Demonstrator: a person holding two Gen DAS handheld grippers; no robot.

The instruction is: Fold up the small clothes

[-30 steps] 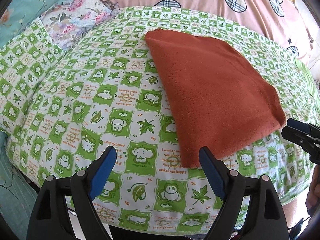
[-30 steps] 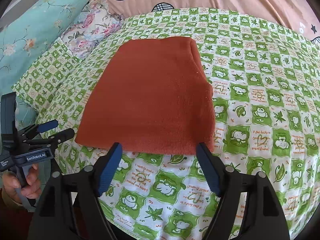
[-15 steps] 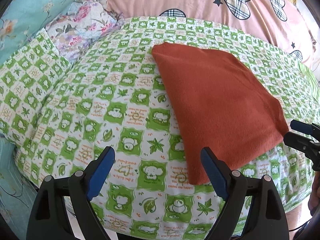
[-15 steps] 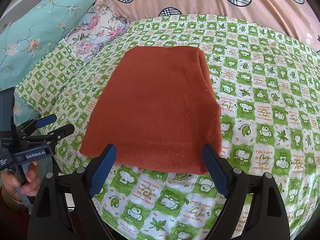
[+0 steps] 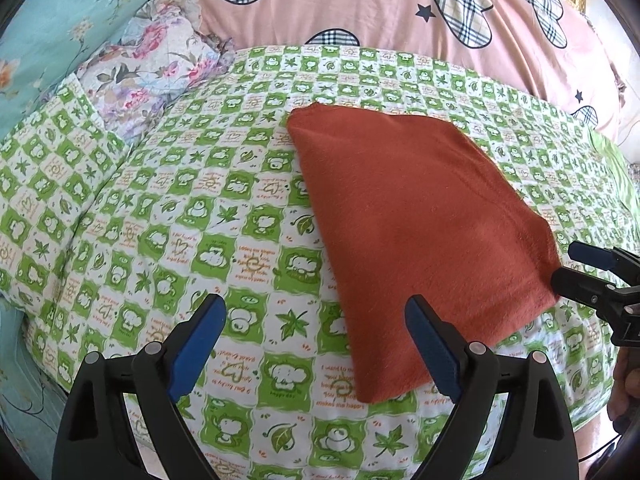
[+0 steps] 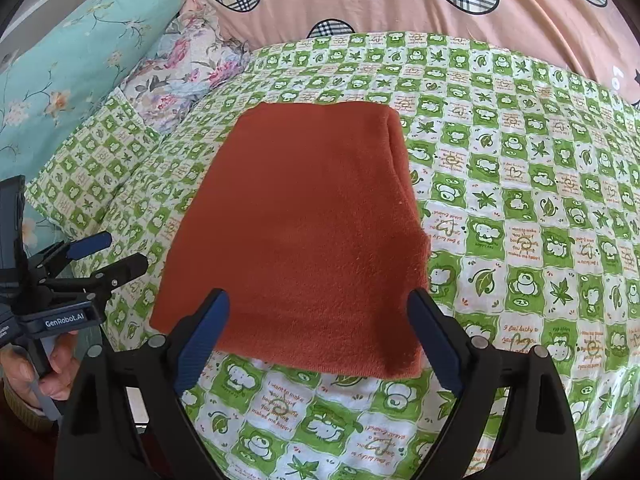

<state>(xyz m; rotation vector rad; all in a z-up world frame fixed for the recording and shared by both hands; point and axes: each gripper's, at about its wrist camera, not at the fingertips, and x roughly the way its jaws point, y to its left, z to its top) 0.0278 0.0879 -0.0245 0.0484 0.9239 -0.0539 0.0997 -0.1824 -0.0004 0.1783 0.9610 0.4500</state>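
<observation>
with the rust-red garment [image 6: 304, 232] lying folded flat on the bed [image 6: 520, 208], just ahead of both grippers, the fold looks finished. left gripper [image 5: 316, 348] and right gripper [image 6: 320, 340] have just been opening, wide and empty; next likely means backing away.

The left claw [image 6: 112, 256] body reads "GenRobot.AI"; the green checked sheet [image 6: 520, 240] reads "I want to make you".
</observation>
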